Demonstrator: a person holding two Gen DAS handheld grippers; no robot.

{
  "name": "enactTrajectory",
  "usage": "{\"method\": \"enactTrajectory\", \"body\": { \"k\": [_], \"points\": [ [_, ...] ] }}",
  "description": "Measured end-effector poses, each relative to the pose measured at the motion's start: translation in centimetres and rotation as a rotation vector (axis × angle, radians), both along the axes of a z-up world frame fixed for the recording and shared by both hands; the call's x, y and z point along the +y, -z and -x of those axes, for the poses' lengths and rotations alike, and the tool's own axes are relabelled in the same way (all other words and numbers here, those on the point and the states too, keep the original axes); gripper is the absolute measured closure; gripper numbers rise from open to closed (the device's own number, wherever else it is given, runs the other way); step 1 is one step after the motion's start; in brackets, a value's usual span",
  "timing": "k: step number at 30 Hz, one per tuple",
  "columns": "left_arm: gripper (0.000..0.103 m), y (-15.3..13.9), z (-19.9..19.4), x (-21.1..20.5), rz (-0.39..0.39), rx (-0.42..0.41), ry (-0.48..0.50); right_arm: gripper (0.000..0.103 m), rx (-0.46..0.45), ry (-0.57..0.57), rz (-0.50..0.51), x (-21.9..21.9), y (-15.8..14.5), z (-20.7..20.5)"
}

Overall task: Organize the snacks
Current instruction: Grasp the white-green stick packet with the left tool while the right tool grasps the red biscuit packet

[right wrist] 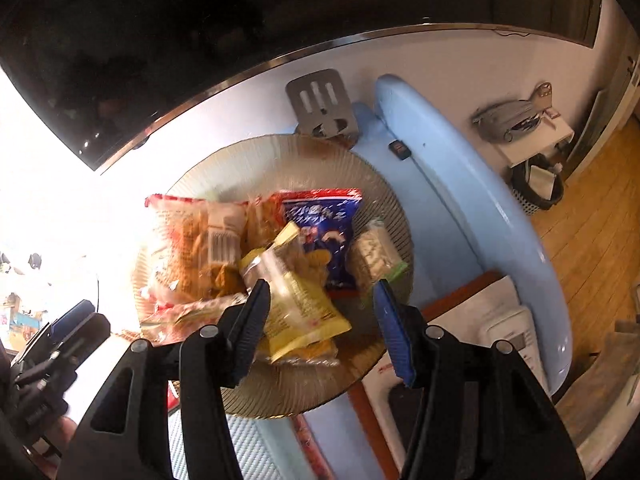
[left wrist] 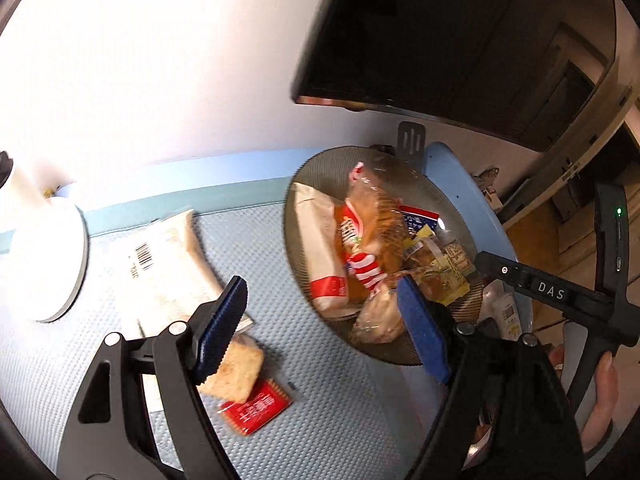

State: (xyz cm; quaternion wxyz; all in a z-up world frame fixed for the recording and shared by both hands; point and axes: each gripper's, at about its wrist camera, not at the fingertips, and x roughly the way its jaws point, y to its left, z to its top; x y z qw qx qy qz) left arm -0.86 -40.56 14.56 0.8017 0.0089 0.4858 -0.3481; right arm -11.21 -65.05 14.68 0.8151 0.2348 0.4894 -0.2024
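Observation:
A ribbed glass plate [left wrist: 296, 208] holds several snack packs, among them an orange bag [left wrist: 368, 232] and a white pack [left wrist: 320, 248]. In the right wrist view the plate [right wrist: 240, 160] carries an orange bag [right wrist: 192, 248], a blue bag [right wrist: 324, 232] and a yellow pack [right wrist: 304, 312]. My left gripper [left wrist: 320, 320] is open and empty above the mat, left of the plate. Below it lie a cracker pack [left wrist: 236, 368], a red sachet [left wrist: 256, 404] and a white barcoded pack [left wrist: 160, 268]. My right gripper [right wrist: 320, 328] is open over the yellow pack, not touching it.
A light blue dotted mat [left wrist: 340, 420] covers the table. A white lamp base [left wrist: 48, 256] stands at the left. A metal spatula [right wrist: 320, 100] leans behind the plate. A dark screen [left wrist: 440, 32] hangs above. A white phone [right wrist: 508, 336] sits right of the plate.

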Motion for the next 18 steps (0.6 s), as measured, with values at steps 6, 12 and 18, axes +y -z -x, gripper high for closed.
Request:
{"method": "enactTrajectory", "body": {
  "k": [6,12,18],
  "points": [
    [0.026,-0.3,-1.2,6.8,-0.013,-0.003,-0.14,0.049,-0.014,-0.048,-0.004,3.5,-0.6,-0.2],
    [0.026,1.2,-1.9,12.6,-0.046,0.036,-0.248,0.048,-0.014,-0.123,-0.019,8.1,-0.7,-1.1],
    [0.026,3.2,-1.7,15.2,-0.053,0.103,-0.248,0.046,0.019,-0.245,-0.042,13.9,0.4,-2.4]
  ]
}}
